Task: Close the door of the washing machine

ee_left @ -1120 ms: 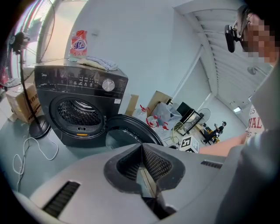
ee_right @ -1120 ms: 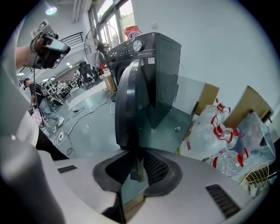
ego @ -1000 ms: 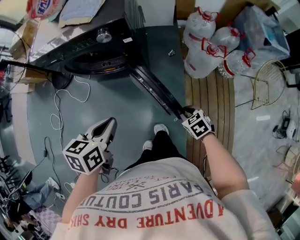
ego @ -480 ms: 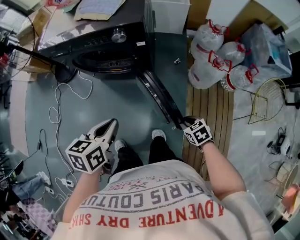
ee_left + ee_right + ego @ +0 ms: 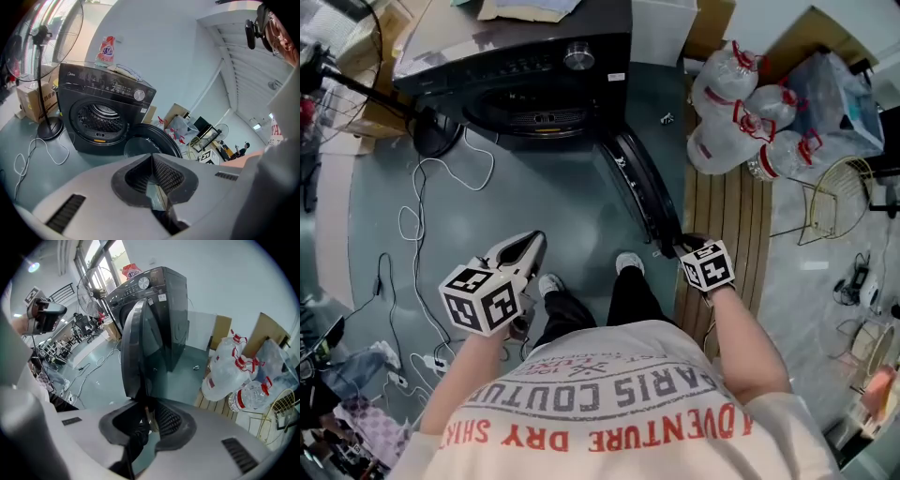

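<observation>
- Washing machine (image 5: 525, 75): black front-loader at the top of your head view, drum mouth uncovered.
- Door (image 5: 639, 192): swung wide open, seen edge-on, reaching from the machine toward you.
- Your right gripper (image 5: 680, 246): clamped on the door's outer rim.
- Your left gripper (image 5: 530, 248): jaws together, holding nothing, over the floor, well apart from the door.
- Water bottles (image 5: 741, 112): clustered right of the door.

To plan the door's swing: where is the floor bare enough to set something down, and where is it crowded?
Bare: the floor between washing machine, open door and white cable. Crowded: water bottles and wire basket beyond the door; fan base left.
</observation>
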Demonstrator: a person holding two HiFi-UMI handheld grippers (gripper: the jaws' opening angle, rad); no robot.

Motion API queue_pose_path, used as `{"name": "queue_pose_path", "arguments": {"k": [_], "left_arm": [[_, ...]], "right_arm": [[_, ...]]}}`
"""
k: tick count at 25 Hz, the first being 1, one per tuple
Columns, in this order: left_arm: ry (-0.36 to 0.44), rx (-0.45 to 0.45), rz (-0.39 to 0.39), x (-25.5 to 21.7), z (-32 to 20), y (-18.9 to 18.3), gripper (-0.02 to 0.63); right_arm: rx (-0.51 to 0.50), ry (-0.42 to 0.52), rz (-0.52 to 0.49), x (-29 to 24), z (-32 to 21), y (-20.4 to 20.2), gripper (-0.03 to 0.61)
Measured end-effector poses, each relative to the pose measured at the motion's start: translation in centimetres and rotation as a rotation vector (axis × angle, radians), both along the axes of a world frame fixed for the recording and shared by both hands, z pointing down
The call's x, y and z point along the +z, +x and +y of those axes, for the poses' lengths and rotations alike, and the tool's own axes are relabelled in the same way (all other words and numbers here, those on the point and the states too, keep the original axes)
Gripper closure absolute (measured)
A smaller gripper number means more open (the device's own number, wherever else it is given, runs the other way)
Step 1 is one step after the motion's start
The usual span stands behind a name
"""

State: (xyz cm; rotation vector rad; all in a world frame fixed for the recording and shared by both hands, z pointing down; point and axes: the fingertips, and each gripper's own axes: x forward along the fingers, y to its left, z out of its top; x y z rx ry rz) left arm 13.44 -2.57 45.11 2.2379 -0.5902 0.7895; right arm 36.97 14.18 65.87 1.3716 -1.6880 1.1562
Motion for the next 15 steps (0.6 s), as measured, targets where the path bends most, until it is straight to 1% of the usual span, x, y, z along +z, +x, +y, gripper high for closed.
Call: {"name": "queue_pose_path", "arguments": {"k": [7, 12, 15], "left_arm": [[-0.016, 0.038, -0.025, 1.0, -1.2, -5.0, 0.581], [-0.010, 0.058, -0.026, 1.5, -2.2, -8.3, 0.581], [-0.009, 0.064, -0.020, 1.7, -2.8, -9.6, 0.581]], "right_arm": [[0.090, 0.018, -0.019, 0.2, -0.4, -4.6, 0.491], [0.112, 0.029, -0.002, 0.4, -1.2, -8.8, 0.491], [0.155, 0.030, -0.026, 0.5, -1.8, -10.8, 0.488]]}}
